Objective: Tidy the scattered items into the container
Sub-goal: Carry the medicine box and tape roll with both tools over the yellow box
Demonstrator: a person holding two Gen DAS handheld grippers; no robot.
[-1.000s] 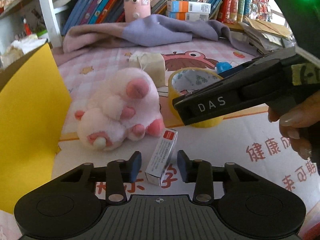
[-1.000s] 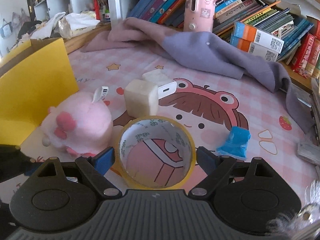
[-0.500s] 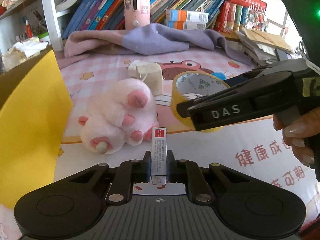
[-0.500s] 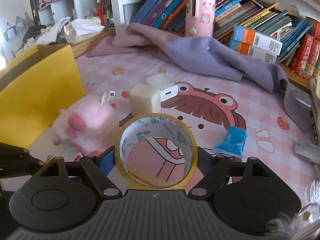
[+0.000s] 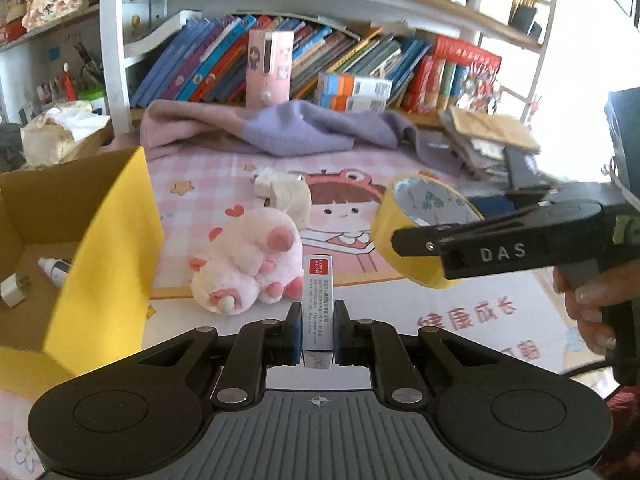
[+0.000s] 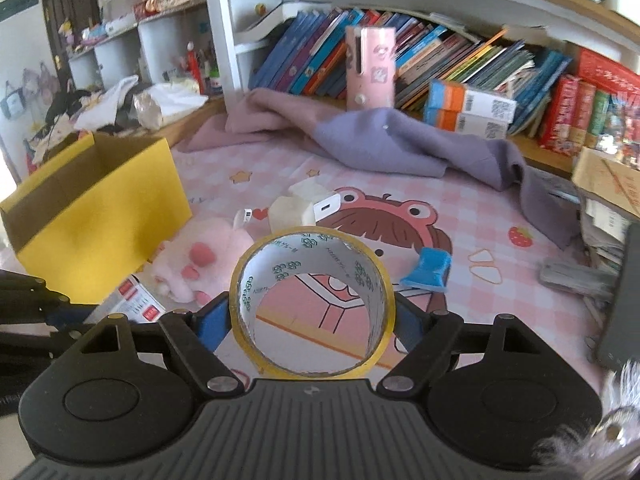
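the left gripper (image 5: 317, 326) is clamped on a small white box with a red label (image 5: 318, 300), which stands upright between the pads and is lifted off the mat (image 5: 460, 320). the right gripper (image 6: 312, 316) is pinched on the outside of a roll of yellow tape (image 6: 312, 304), its blue pads pressing the two sides of the ring, so the roll is held up with its open core facing the camera; seen from the left wrist the same roll hangs in the air at the tip of the right tool, with the person's fingers (image 5: 592, 300) wrapped round the handle. the container, a yellow cardboard box (image 5: 104, 248), stands open to the left of both tools, with a small white bottle (image 5: 56, 270) and a little white block (image 5: 12, 292) lying on its bottom. on the mat a pink plush toy (image 5: 248, 264) lies near the box wall, a cream-coloured cube (image 6: 290, 212) and a white charger (image 6: 326, 206) sit just behind it, and a blue crumpled packet (image 6: 428, 270) lies further right.
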